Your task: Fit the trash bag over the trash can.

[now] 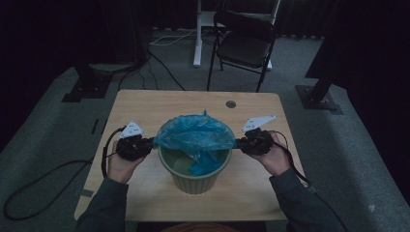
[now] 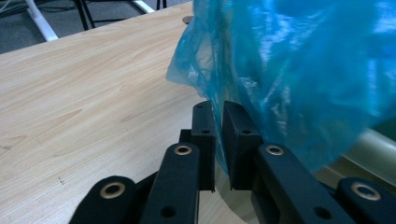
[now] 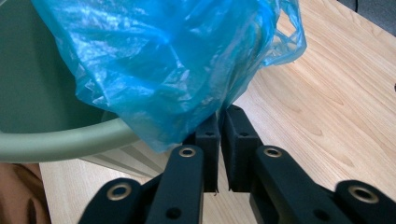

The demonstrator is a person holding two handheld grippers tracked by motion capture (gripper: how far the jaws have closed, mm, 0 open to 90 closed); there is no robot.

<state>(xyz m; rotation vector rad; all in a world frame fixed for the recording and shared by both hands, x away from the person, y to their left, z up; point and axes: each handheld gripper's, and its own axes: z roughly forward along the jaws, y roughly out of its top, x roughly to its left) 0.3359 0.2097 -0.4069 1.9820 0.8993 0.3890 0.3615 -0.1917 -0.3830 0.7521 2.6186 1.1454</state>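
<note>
The high view is dim and underexposed; the table (image 1: 145, 104) shows as a muted tan patch while the room behind sinks into near black; shadows are soft, with no hard edges. The two gripper views are much brighter; the blue bag (image 2: 299, 70) carries white glare on its creases and blurs toward the right edge in the left gripper view; the wood grain stays fairly crisp.

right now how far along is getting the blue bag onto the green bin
Done: the blue bag is opened out above the green bin, part of it hanging inside. In hand: the left gripper and right gripper each have a bag edge between their jaws at opposite sides. Left: folding the edges down over the rim, which is bare at the front.
</note>
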